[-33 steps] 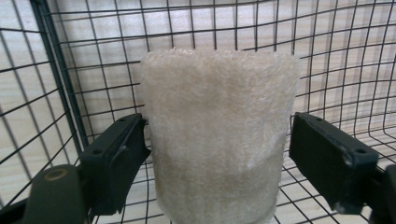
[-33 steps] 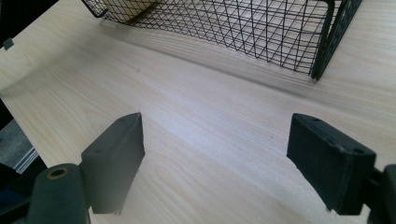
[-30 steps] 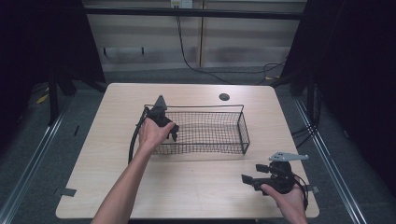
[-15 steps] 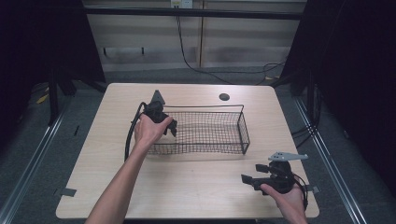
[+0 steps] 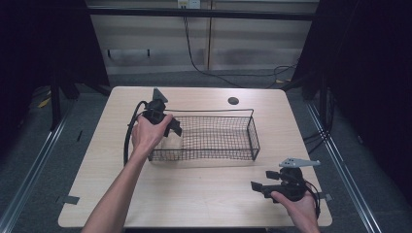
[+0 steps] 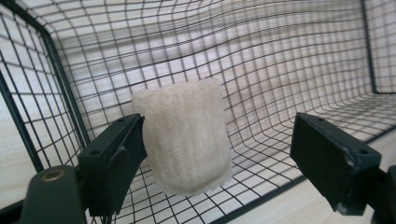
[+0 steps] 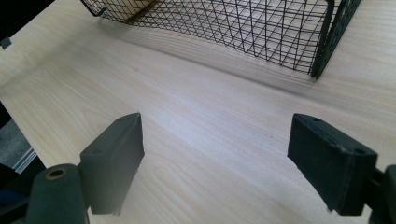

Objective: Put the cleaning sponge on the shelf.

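A black wire basket (image 5: 214, 111) stands in the middle of the wooden table (image 5: 204, 194). A white ribbed cloth pad (image 6: 187, 140) lies in its left end, pale through the mesh in the high view (image 5: 173, 143). My left gripper (image 5: 174, 127) hangs over that end of the basket, and its jaws stand open. In the left gripper view the pad sits between the jaws of the left gripper (image 6: 222, 140), close against the left one and well apart from the right one. My right gripper (image 5: 262, 180) rests open near the front right of the table, with nothing between its jaws (image 7: 217, 135).
A small dark round disc (image 5: 233, 101) sits on the table behind the basket. The basket's near right corner (image 7: 322, 51) rises ahead of the right gripper, with bare tabletop (image 7: 210, 107) between them. The left gripper's cable (image 5: 127, 141) loops beside the left hand.
My left hand and gripper have shifted a little to the left and toward the far side, over the basket's left end. The right gripper has stayed put.
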A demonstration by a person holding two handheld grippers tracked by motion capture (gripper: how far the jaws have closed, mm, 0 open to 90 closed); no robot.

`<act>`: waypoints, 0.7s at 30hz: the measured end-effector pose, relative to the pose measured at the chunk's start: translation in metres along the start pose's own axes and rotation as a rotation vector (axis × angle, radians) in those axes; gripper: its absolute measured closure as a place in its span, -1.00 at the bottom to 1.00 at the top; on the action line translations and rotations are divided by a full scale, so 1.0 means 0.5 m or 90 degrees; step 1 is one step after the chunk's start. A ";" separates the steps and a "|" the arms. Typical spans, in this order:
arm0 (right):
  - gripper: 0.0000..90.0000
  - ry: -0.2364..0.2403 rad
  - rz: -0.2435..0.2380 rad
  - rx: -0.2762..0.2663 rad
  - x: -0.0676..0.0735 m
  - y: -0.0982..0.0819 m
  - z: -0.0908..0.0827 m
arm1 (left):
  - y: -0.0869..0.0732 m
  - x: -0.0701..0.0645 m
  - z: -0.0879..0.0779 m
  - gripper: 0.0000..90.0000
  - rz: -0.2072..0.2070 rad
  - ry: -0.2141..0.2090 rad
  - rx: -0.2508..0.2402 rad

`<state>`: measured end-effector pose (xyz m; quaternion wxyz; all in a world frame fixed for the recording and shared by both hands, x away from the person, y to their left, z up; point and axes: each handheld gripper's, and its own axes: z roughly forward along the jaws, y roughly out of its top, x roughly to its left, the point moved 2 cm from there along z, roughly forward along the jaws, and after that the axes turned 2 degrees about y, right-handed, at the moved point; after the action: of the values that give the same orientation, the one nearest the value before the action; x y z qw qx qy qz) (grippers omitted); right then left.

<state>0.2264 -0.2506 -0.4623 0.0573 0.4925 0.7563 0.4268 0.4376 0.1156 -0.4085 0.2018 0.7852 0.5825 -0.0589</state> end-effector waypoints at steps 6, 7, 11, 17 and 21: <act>-0.60 -0.001 -0.001 0.000 0.001 0.000 0.001 | -0.009 -0.002 -0.019 -0.61 0.077 -0.035 -0.014; -0.60 -0.001 -0.002 0.000 0.001 0.000 0.001 | -0.012 -0.003 -0.025 -0.61 0.089 -0.045 -0.023; -0.60 -0.003 -0.001 0.002 -0.001 0.000 0.001 | -0.021 -0.003 -0.045 -0.61 0.119 -0.055 -0.037; -0.60 -0.002 -0.001 0.003 0.000 0.000 0.002 | -0.044 0.004 -0.070 -0.55 0.172 -0.041 -0.047; -0.60 -0.003 -0.001 0.002 0.000 0.000 0.002 | -0.055 0.010 -0.078 -0.52 0.188 -0.049 -0.054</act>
<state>0.2270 -0.2500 -0.4628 0.0584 0.4932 0.7572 0.4243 0.4080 0.1417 -0.3813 0.2638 0.8501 0.4545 -0.0338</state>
